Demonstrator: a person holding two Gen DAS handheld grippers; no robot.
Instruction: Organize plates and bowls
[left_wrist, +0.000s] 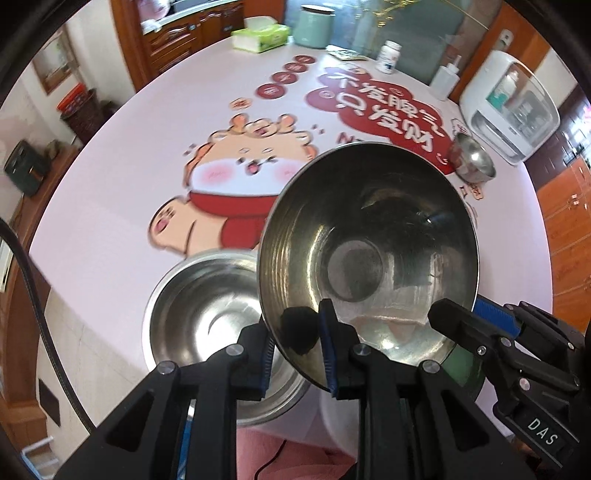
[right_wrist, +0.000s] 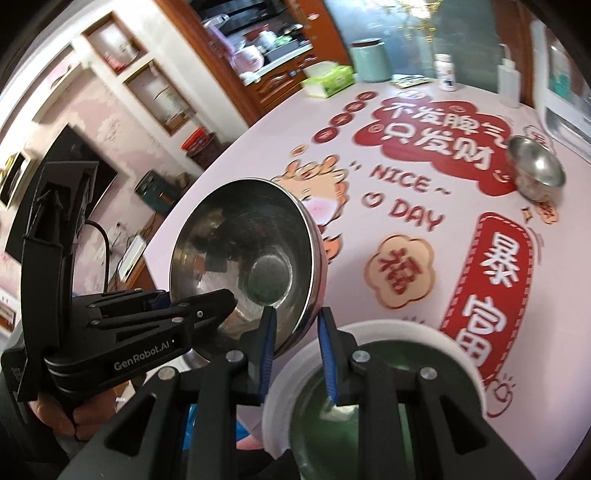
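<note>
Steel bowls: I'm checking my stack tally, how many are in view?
3: a held bowl gripped by both grippers, a second bowl on the table edge beneath, a small bowl far right. Others may be hidden.

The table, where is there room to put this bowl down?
The table's middle over the cartoon picture is free. The near edge is crowded with a steel bowl and a green bowl. The far edge holds a tissue box and bottles.
</note>
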